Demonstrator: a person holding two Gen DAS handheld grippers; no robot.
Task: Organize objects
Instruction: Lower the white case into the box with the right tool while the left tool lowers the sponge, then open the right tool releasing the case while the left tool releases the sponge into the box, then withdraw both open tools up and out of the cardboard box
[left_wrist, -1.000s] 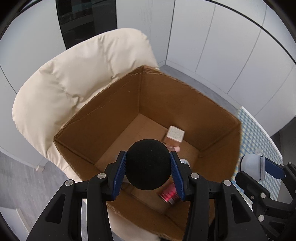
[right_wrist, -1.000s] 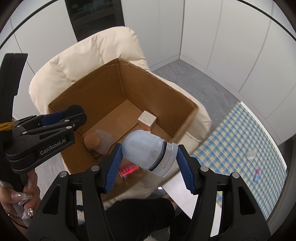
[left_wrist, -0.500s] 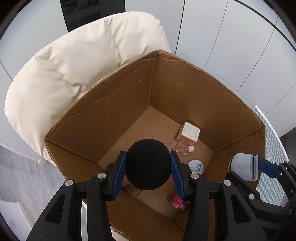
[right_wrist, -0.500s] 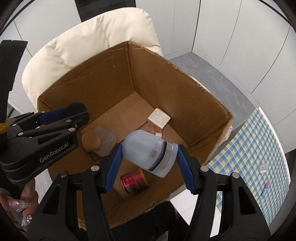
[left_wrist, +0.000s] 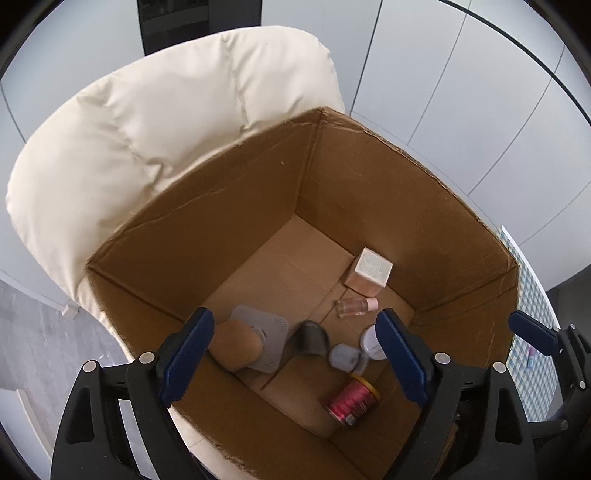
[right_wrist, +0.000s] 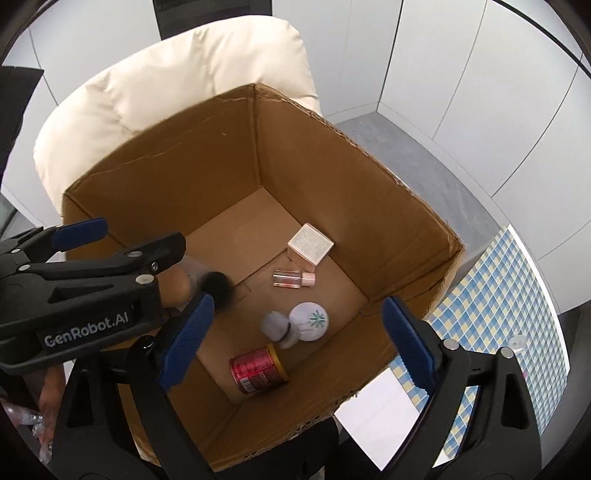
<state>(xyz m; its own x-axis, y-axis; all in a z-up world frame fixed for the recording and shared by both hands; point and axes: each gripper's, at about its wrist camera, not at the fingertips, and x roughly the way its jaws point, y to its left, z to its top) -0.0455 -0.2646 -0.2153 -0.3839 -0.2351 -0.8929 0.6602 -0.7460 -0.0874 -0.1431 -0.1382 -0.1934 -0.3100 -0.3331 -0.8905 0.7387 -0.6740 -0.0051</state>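
Over the open cardboard box (left_wrist: 229, 206), my left gripper (left_wrist: 295, 332) stands wide, its jaws opening with nothing between them. The black ball (left_wrist: 314, 338) is a blur low in the box beside a grey pad (left_wrist: 266, 332) and a tan ball (left_wrist: 236, 345). My right gripper (right_wrist: 298, 314) is likewise opening and empty. The pale blue capsule (right_wrist: 275, 325) lies on the box floor against a white round case (right_wrist: 312, 319). A red can (right_wrist: 258, 369), a small clear bottle (right_wrist: 293, 277) and a pink carton (right_wrist: 310, 245) also lie inside.
The box sits on a cream padded chair (left_wrist: 147, 129). A blue and yellow checked tablecloth (right_wrist: 498, 295) with a few small items and a white sheet (right_wrist: 384, 417) lies to the right. White cabinet walls stand behind.
Both grippers have opened. The black ball left the left jaws and the pale blue capsule left the right jaws; both are now down in the box. Both grippers came lower over it.
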